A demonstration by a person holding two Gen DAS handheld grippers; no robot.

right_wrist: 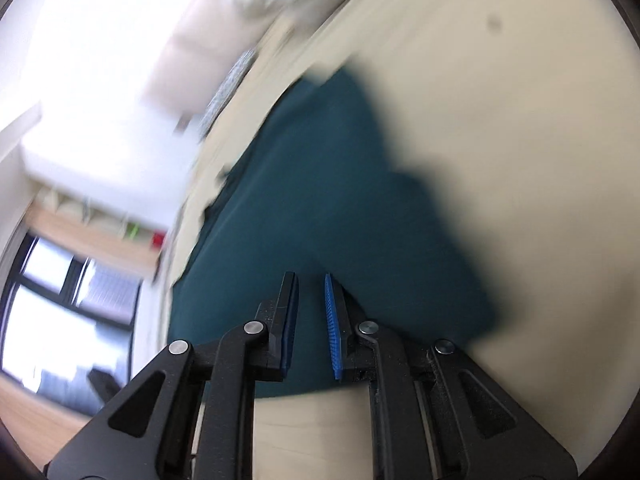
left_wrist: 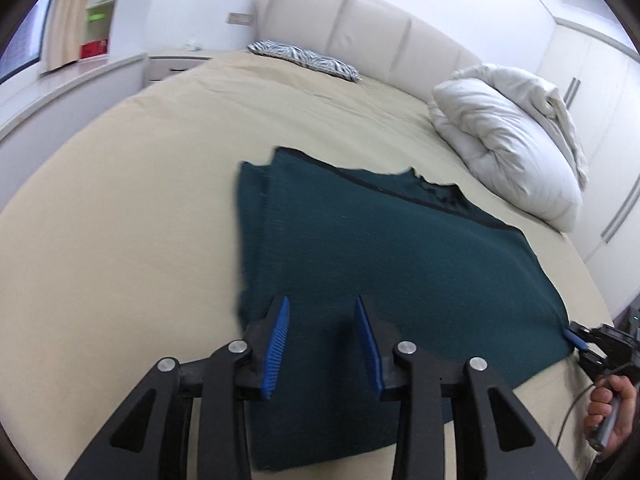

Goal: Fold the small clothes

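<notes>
A dark teal garment (left_wrist: 392,264) lies spread flat on the beige bed sheet (left_wrist: 120,220), with a dark trimmed edge at its far side. My left gripper (left_wrist: 322,304) is open, its blue pads hovering over the garment's near left part, holding nothing. My right gripper (left_wrist: 576,338) shows at the garment's right edge in the left wrist view, with a hand behind it. In the blurred right wrist view, the right gripper (right_wrist: 312,280) is open with a narrow gap above the garment (right_wrist: 320,208).
A bunched white duvet (left_wrist: 508,140) lies at the far right of the bed. A zebra-print pillow (left_wrist: 304,58) rests by the padded headboard (left_wrist: 360,24). A nightstand (left_wrist: 176,64) and window ledge stand to the left. Wardrobe doors (left_wrist: 592,92) line the right.
</notes>
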